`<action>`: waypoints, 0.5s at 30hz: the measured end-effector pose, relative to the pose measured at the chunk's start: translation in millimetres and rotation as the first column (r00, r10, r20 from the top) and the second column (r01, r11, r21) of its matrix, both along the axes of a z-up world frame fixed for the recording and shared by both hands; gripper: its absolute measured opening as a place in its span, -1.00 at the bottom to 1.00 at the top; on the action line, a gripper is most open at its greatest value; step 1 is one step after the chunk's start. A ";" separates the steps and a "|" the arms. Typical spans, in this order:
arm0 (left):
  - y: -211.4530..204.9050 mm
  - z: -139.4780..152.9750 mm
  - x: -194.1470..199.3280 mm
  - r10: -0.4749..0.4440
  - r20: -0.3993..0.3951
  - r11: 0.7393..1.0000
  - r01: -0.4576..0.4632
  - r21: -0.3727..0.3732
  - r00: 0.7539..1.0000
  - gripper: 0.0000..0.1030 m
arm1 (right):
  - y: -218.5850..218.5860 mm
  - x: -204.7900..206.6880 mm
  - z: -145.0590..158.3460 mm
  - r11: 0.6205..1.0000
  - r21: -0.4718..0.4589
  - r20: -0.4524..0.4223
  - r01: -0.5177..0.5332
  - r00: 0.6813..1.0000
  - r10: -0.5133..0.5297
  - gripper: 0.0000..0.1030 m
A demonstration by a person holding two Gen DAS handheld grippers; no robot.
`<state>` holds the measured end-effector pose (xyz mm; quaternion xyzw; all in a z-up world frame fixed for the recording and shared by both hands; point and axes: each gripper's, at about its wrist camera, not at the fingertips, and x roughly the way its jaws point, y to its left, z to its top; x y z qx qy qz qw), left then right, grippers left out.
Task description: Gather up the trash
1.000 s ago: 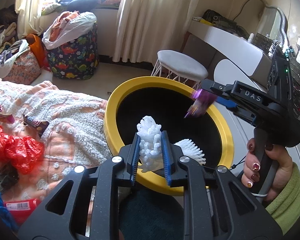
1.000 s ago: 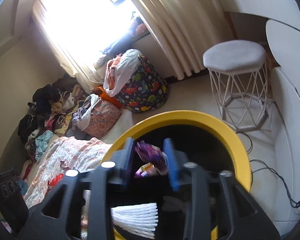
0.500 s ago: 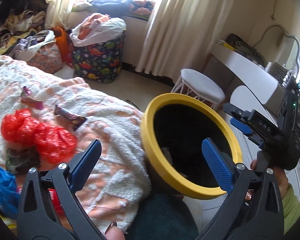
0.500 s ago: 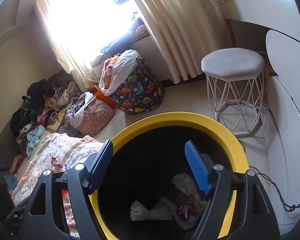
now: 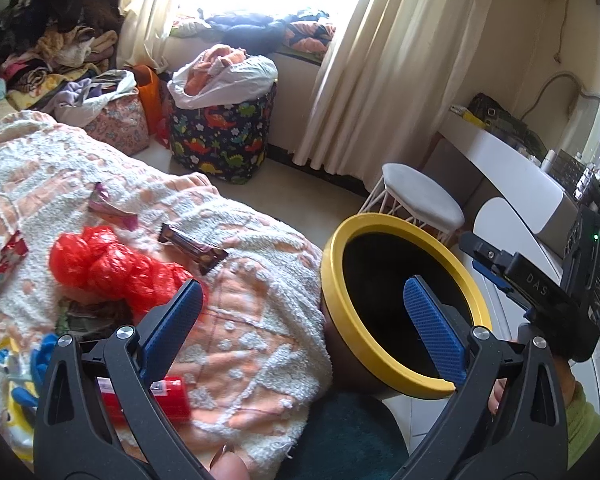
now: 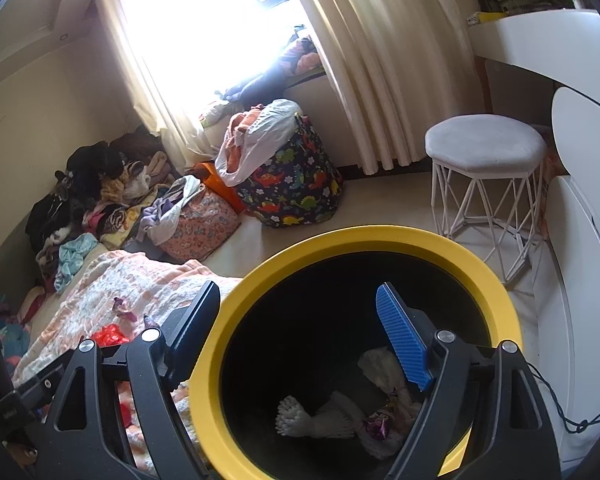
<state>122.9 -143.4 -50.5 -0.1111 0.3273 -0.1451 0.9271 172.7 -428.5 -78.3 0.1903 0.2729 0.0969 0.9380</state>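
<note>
My left tongs [image 5: 304,320] are spread wide with nothing between the blue pads, one finger over the blanket [image 5: 236,320] and the other over the mouth of the bin [image 5: 384,368]. My right tongs [image 6: 300,332] gape just as wide and empty, straddling the yellow rim [image 6: 364,236] from above, the left finger outside it and the right finger inside.

The bin is black inside and stands on the floor against the edge of the bed. At its bottom lie white paper wads [image 6: 316,420] and a purple wrapper [image 6: 376,426].

The bed wears a knobbly peach and white blanket. On it, still loose: a crumpled red plastic bag [image 5: 108,264], a dark brown snack wrapper [image 5: 194,246] just beyond it, a purple wrapper [image 5: 110,208] farther back, a red packet [image 5: 4,264] at the left edge, a red pack with a white label [image 5: 144,398] under my left finger, and some blue and yellow bits [image 5: 24,384] by the corner.

Beyond the bed, a dinosaur-print hamper [image 5: 220,136] stuffed with clothes sits below the bright window, cream curtains [image 5: 364,64] beside it, a floral bag [image 5: 116,124] and a heap of clothes [image 5: 44,56] to the left. A white wire-legged stool [image 6: 486,148] stands near a white desk [image 6: 548,44] on the right. A dark green rug [image 5: 340,440] lies at the foot of the bin.
</note>
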 end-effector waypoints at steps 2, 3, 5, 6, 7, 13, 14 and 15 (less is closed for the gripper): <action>4.6 2.0 -1.2 0.010 0.006 1.000 -0.010 -0.005 1.000 0.80 | 4.5 -1.3 1.9 1.000 -0.008 0.004 -0.010 1.000 0.010 0.52; 6.7 3.0 -1.3 0.014 0.010 1.000 -0.014 -0.007 1.000 0.80 | 6.7 -2.0 2.8 1.000 -0.011 0.006 -0.015 1.000 0.015 0.52; 10.9 4.8 -3.0 0.026 0.017 1.000 -0.026 -0.008 1.000 0.80 | 10.6 -3.3 4.7 1.000 -0.016 0.009 -0.027 1.000 0.027 0.52; 14.0 5.7 -3.6 0.032 0.020 0.999 -0.032 -0.010 0.999 0.80 | 12.5 -3.9 5.6 0.999 -0.019 0.011 -0.031 0.999 0.031 0.53; 17.8 6.7 -3.9 0.039 0.021 0.999 -0.039 -0.013 0.999 0.80 | 15.5 -4.3 6.7 0.999 -0.022 0.012 -0.036 0.999 0.036 0.53; 35.1 10.5 -7.0 0.075 0.030 0.997 -0.074 -0.029 0.997 0.80 | 33.1 -10.2 12.5 0.997 -0.030 0.022 -0.075 0.997 0.076 0.56; 37.3 10.9 -7.7 0.079 0.031 0.996 -0.078 -0.032 0.996 0.80 | 35.7 -11.0 12.9 0.996 -0.033 0.023 -0.081 0.996 0.082 0.56; 40.4 11.6 -8.5 0.085 0.033 0.996 -0.084 -0.035 0.996 0.80 | 39.6 -11.5 13.2 0.995 -0.036 0.023 -0.090 0.996 0.091 0.56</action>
